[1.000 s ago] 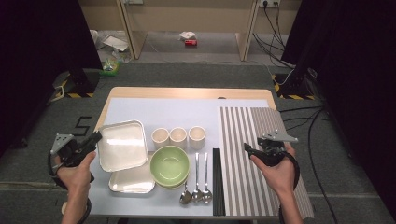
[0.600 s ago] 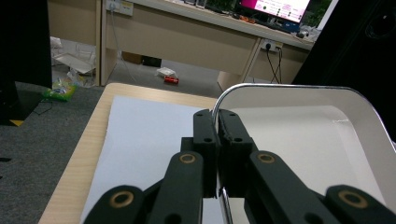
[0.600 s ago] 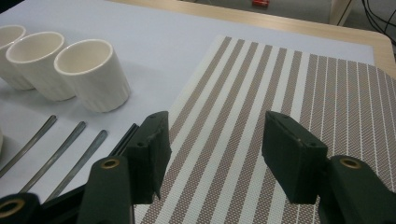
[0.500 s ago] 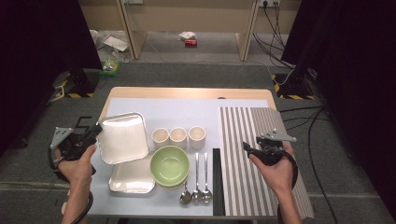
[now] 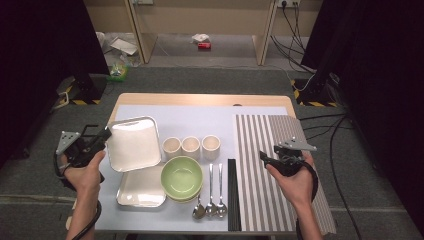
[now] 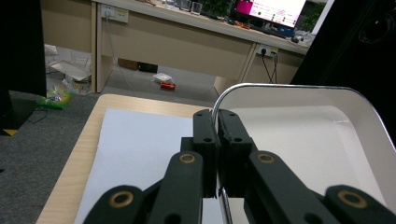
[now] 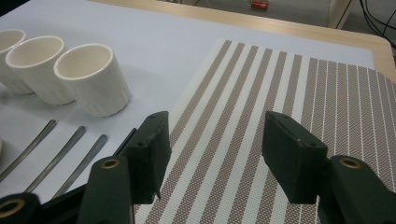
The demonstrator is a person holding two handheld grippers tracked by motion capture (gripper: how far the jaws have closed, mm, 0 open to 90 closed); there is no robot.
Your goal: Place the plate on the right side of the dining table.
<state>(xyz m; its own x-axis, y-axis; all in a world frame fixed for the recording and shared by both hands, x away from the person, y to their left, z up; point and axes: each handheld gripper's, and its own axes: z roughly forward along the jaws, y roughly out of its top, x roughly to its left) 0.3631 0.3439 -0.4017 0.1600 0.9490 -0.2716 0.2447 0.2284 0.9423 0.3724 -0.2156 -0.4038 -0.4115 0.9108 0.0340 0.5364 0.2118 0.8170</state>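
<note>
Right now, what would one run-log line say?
left gripper: shut on rim of lifted white square metal-edged tray | right gripper: open, empty, above striped placemat

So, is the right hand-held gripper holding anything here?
No, the right hand-held gripper stands open with nothing between its jaws, over the striped placemat.

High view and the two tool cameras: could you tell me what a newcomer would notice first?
Probably the white square tray, lifted and tilted at the table's left, its rim pinched by the left tool. Next, the green bowl at front centre, and the right tool standing open over the striped mat.
</note>
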